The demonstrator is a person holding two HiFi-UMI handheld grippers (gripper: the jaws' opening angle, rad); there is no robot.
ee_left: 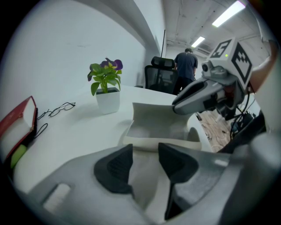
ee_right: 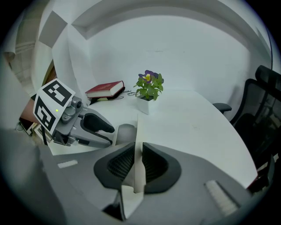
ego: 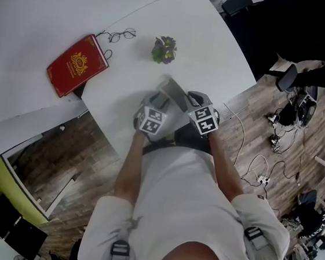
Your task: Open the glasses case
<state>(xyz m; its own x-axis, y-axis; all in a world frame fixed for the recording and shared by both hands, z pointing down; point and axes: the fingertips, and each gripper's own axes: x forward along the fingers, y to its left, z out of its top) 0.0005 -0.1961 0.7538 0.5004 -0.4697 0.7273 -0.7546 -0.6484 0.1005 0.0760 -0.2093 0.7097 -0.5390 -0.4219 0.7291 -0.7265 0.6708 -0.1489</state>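
Note:
The white glasses case (ego: 171,89) lies near the table's front edge with its lid (ee_left: 154,112) raised. My left gripper (ee_left: 145,163) is shut on the case's near lower part, which fills the gap between its dark pads (ee_left: 115,169). In the head view that left gripper (ego: 157,101) sits just left of my right gripper (ego: 183,98). The right gripper (ee_right: 138,164) is shut on the thin edge of the lid (ee_right: 139,140), which stands upright between its ribbed pads. From the right gripper view, the left gripper (ee_right: 106,133) rests at the case's left side.
Behind the case stand a small potted plant (ego: 164,50), a pair of glasses (ego: 122,34) and a red book (ego: 76,64) at the back left. The table's edge (ego: 106,135) runs just below the grippers. A black office chair (ee_right: 263,110) is at the right, and a person (ee_left: 185,63) stands far off.

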